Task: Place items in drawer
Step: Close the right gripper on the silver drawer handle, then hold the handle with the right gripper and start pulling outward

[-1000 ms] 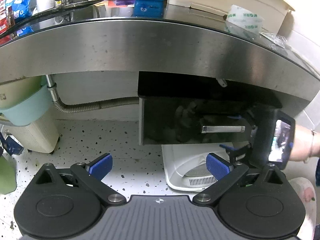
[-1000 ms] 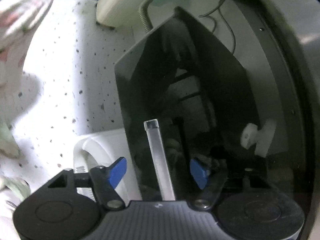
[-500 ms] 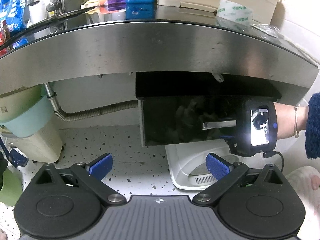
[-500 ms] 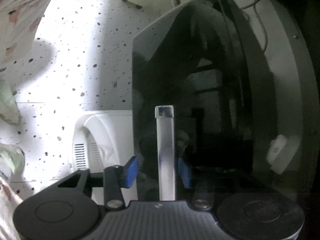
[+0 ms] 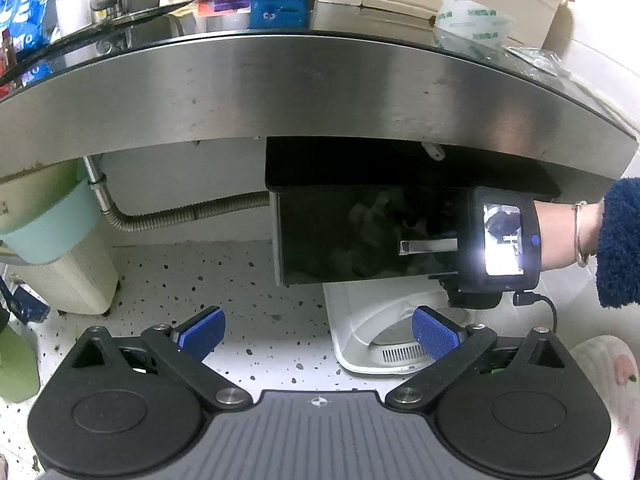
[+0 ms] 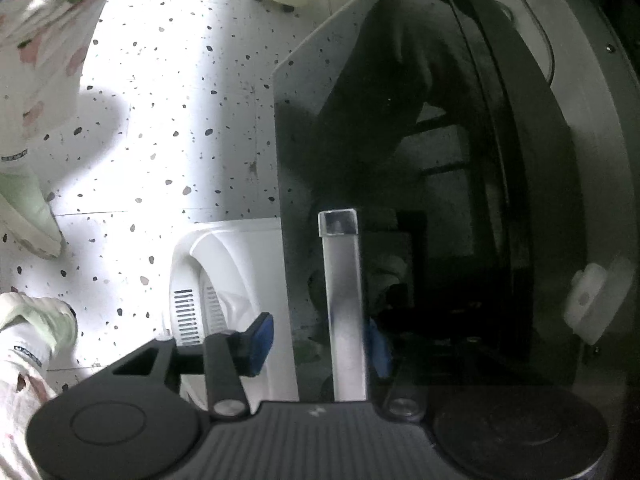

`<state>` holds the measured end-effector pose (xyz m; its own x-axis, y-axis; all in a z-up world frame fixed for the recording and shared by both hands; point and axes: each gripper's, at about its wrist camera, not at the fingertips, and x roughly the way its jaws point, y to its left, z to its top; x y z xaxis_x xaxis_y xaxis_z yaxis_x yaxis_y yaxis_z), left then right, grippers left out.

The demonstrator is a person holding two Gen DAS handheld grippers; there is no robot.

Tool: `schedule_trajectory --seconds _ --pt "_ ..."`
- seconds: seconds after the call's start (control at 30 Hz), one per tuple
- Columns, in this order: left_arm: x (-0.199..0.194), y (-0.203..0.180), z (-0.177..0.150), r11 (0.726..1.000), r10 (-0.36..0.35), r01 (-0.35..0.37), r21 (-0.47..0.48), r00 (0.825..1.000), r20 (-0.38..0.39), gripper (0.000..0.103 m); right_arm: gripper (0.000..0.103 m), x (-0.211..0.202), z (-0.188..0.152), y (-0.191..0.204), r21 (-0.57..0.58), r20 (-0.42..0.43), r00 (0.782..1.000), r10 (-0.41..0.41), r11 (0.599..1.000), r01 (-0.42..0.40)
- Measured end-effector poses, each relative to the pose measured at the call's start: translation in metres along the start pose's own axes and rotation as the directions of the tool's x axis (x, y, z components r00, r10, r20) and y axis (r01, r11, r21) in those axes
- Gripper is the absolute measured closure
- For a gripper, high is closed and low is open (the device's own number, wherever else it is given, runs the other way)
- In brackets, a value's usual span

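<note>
Right wrist: right tongs [image 6: 320, 340] narrowed since 1s ago, now gripping handle [image 6: 344, 300] of drawer [image 5: 360, 236] under table [image 5: 320, 92]. Left tongs [image 5: 318, 330] wide, empty. Drawer slid out a bit; items not loaded yet.

Drawer [image 5: 360, 236] hangs under counter edge [image 5: 320, 92], right of hose [image 5: 180, 216]. Your right gripper [image 5: 496, 240] sits at drawer's handle [image 5: 428, 246], right end. Scale [image 5: 380, 332] lies on floor below drawer. Bin [image 5: 60, 264] stands far left. Your left gripper [image 5: 316, 330] hovers in front, well apart from drawer.
</note>
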<state>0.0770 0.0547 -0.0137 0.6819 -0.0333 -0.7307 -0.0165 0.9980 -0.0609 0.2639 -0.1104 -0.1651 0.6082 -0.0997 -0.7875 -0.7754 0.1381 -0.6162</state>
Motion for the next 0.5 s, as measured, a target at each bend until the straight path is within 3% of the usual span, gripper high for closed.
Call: schedule_trajectory --seconds 0.5 --pt "-0.0003 0.0006 0.0036 1.000 0.002 -0.002 -0.012 1.000 -0.006 0.002 0.051 0.0042 0.0042 0.0071 0.014 -0.012 1.000 -0.022 1.000 0.023"
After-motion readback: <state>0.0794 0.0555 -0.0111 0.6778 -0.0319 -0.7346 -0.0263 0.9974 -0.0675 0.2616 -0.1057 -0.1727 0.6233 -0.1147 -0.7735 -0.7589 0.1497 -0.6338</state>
